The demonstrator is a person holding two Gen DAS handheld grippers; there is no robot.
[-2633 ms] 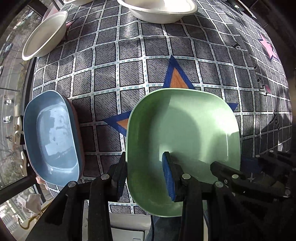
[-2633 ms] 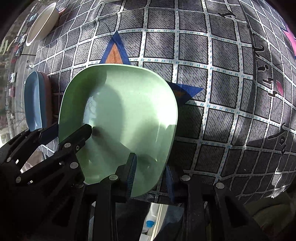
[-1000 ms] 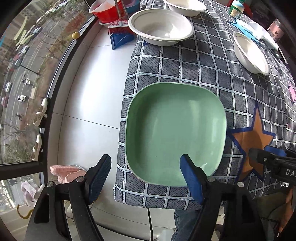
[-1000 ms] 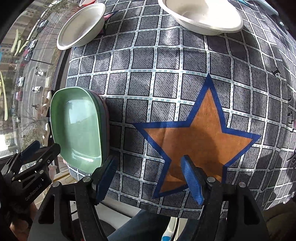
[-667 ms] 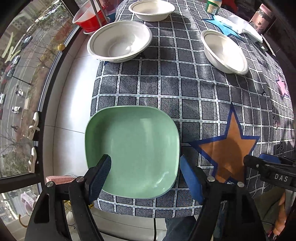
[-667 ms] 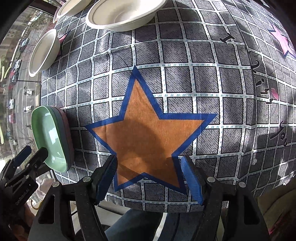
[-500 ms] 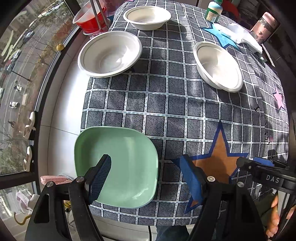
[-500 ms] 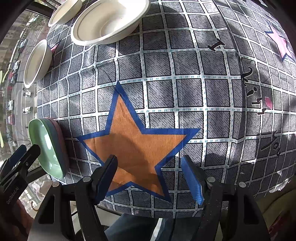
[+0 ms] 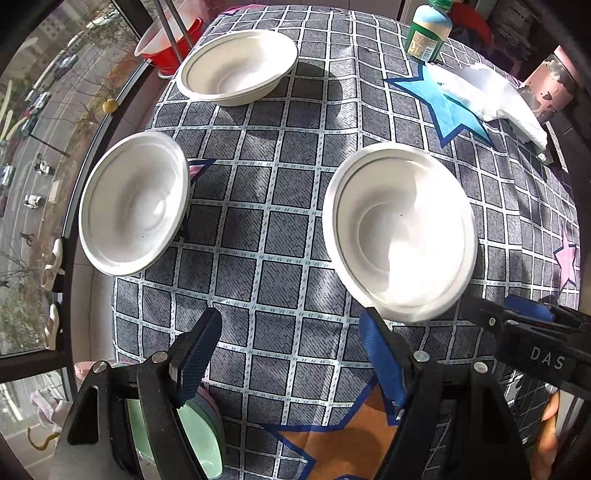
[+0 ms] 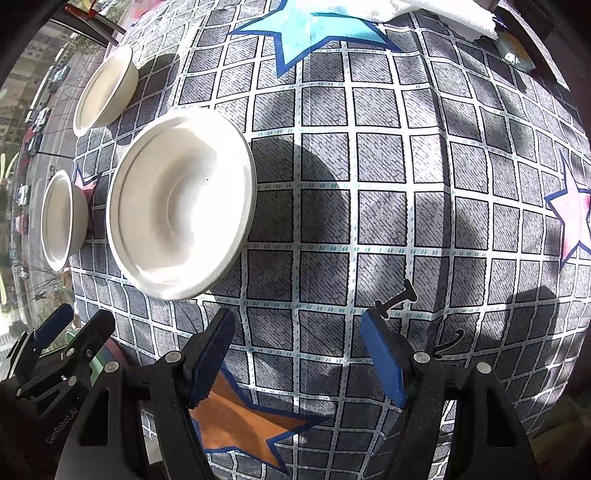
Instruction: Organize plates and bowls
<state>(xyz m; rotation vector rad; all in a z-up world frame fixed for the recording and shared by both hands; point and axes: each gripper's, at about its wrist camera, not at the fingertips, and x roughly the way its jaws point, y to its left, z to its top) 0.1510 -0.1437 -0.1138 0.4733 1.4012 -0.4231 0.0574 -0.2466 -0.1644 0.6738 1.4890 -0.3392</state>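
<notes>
both claws stand wide apart and hold nothing. the left claw (image 9: 288,354) hangs over the near part of the counter (image 9: 280,258), which wears a grey checked cloth with stars, and its blue-padded fingers (image 9: 380,358) frame bare cloth just short of the nearest white bowl (image 9: 399,236). the right claw (image 10: 295,354) also hovers over the cloth near the counter's near edge, with that same bowl (image 10: 181,203) ahead and to its left, not touching it.

three white bowls sit upright and apart on the counter: the nearest one toward the middle, a second bowl (image 9: 133,203) at the left edge, partly overhanging it, and a third bowl (image 9: 236,66) toward the far left corner. the green plate (image 9: 207,446) lies at the near left corner, on top of a stack whose lower rims show as darker bands; the left claw's finger hides most of it.

an orange star (image 9: 343,450) printed on the cloth lies at the near edge beneath both claws. toward the far right corner stand a green bottle (image 9: 428,29) and a white cloth (image 9: 484,92) lying over a blue star. a red basin (image 9: 170,40) sits on the floor beyond the far left corner.
</notes>
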